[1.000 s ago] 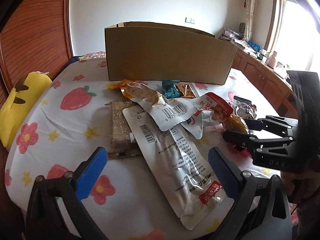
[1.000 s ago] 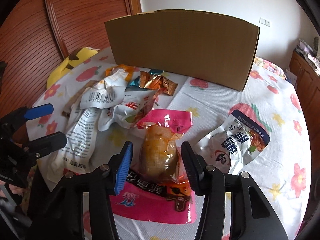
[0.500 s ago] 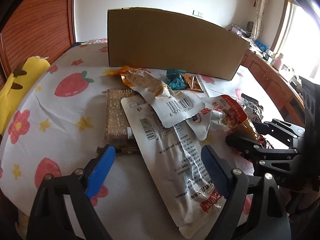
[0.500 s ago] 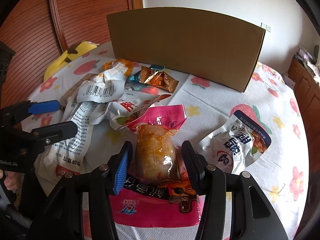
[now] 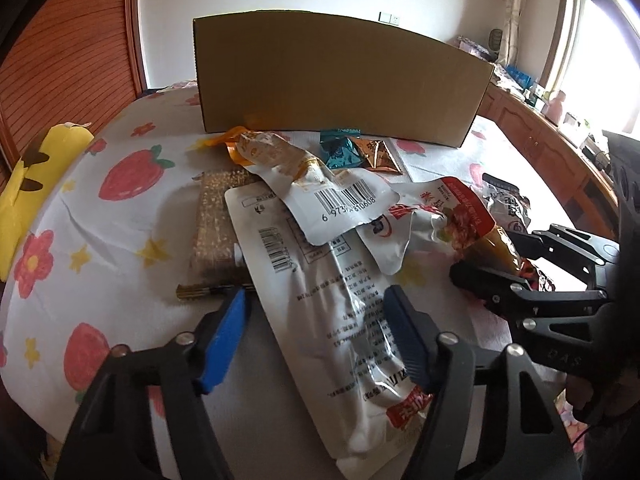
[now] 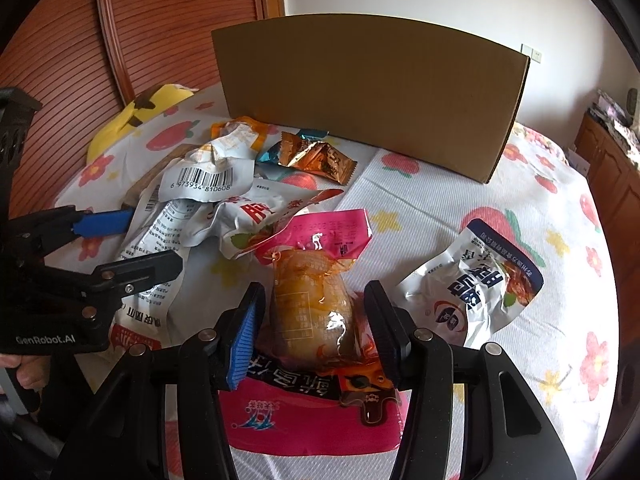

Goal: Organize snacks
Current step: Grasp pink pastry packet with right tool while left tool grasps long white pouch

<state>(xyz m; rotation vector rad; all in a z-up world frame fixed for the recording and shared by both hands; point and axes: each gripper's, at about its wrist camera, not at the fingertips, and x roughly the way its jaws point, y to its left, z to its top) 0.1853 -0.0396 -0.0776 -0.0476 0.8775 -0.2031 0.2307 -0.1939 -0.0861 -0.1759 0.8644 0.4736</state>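
Change since a second ago: the left gripper (image 5: 316, 332) has narrowed from a wide spread and its jaws are closing around the long white pouch (image 5: 320, 300); the pads do not yet clearly press on it.
Left gripper: blue pads on either side of the pouch's lower half, which lies flat on the strawberry-print cloth (image 5: 100, 216).
Right gripper: its jaws (image 6: 312, 320) stand about as wide as before, flanking the pink chicken-leg packet (image 6: 316, 308); the left pad seems apart from it, and whether the right pad touches I cannot tell.
Snack pile: a barcode pouch (image 5: 340, 200) overlaps the long pouch's top, a red-and-white pouch (image 5: 432, 216) just beside, small teal and orange wrappers behind.
Cardboard box (image 5: 340, 80): upright behind the pile.
Only in left view: a brown grain bar (image 5: 216, 232) partly under the long pouch; a bright window.
Only in right view: the whole of a white-and-navy pouch (image 6: 476, 292) lying apart at right.
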